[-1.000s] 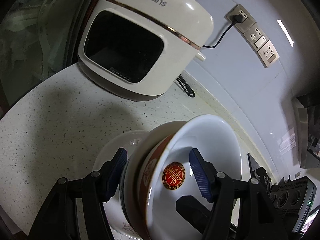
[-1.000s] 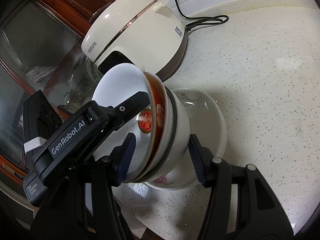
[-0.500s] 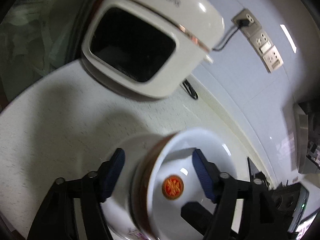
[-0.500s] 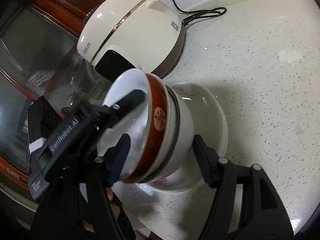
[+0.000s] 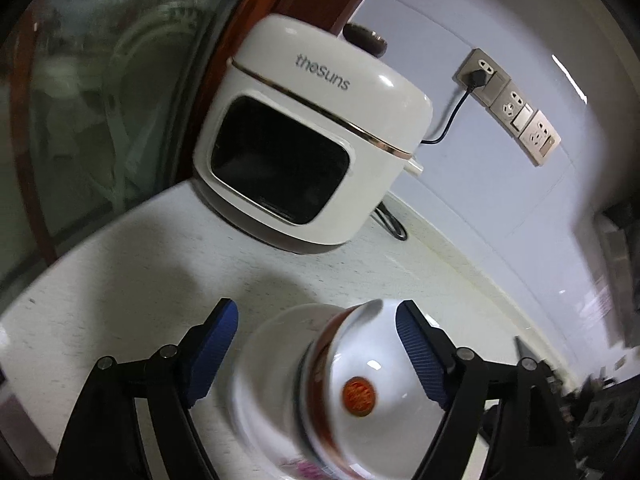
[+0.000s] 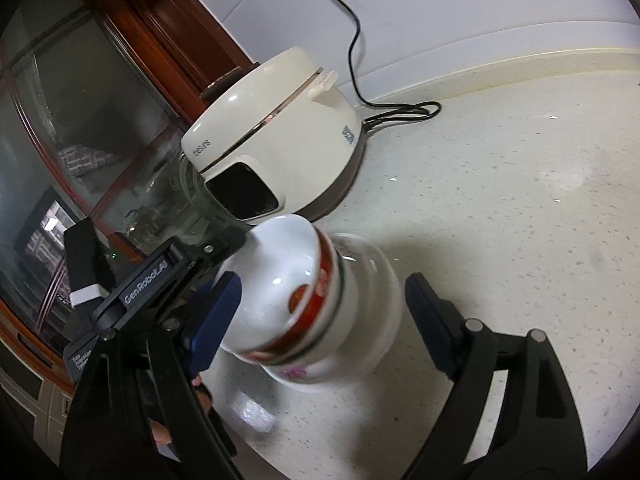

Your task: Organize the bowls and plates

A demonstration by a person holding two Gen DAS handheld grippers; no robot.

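White bowls (image 5: 352, 392) are stacked on the counter (image 5: 120, 272); left gripper (image 5: 320, 356) and right gripper (image 6: 324, 320) are opening, pads clear of them. Both are best withdrawn straight back so no rim is clipped and the stack is left square.

Bowl stack (image 5: 352, 392) smeared by motion blur in left wrist view, lower edge cut by frame; floral print unreadable. Stack's far side hidden in right wrist view. Cabinet contents behind glass (image 6: 60, 128) indistinct. Right-edge clutter (image 5: 608, 400) blurred, unidentifiable.
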